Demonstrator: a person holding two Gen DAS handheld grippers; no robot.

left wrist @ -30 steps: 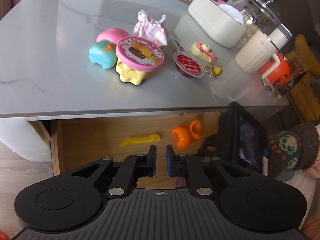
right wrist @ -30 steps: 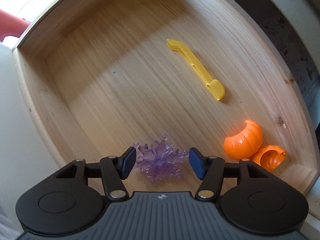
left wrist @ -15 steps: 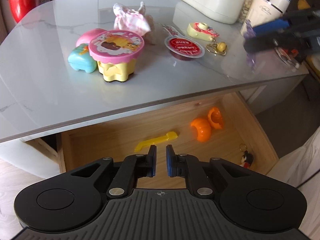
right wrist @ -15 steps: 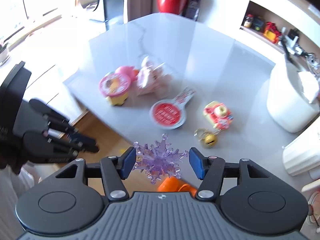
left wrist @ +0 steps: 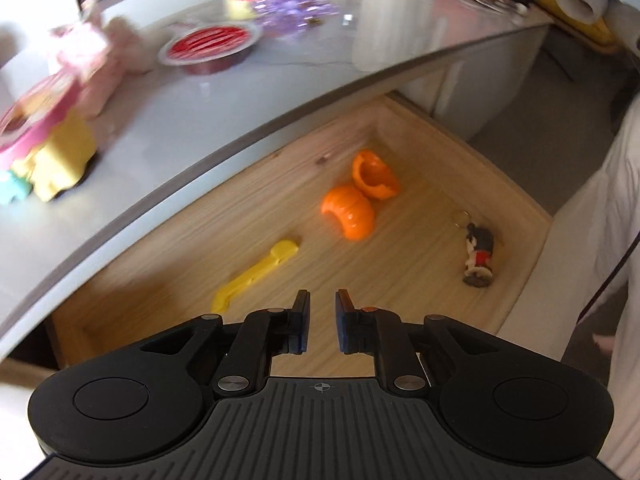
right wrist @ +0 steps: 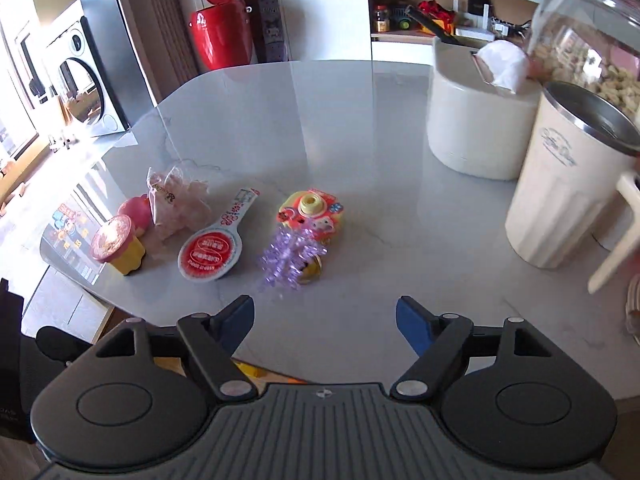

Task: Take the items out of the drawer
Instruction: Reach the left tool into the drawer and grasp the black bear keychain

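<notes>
The wooden drawer point(left wrist: 472, 152) stands pulled out under the grey marble table point(right wrist: 360, 128). On its floor lie a yellow plastic clip point(left wrist: 256, 276), two orange pumpkin halves point(left wrist: 350, 212), and a small figure keychain point(left wrist: 478, 258). My left gripper point(left wrist: 322, 308) hovers over the drawer's front, near the yellow clip, shut to a narrow slit with nothing in it. My right gripper point(right wrist: 325, 316) is over the table's near edge, open wide and empty. The purple snowflake point(right wrist: 288, 260) is blurred on the tabletop, ahead of the right gripper and against a yellow bell; the left wrist view also shows this snowflake point(left wrist: 294, 4).
On the table are a pink-lidded yellow cup point(right wrist: 116, 246), a red-lidded jelly cup point(right wrist: 210, 254), a toy camera point(right wrist: 312, 214), a pink doll bag point(right wrist: 176, 200), a cream box point(right wrist: 476, 128) and a cream jug point(right wrist: 560, 200). A person's white clothing point(left wrist: 612, 240) is right of the drawer.
The right gripper lifted the purple snowflake from the drawer to the table, opened and let it go. The left gripper swung closer over the drawer, still shut.
</notes>
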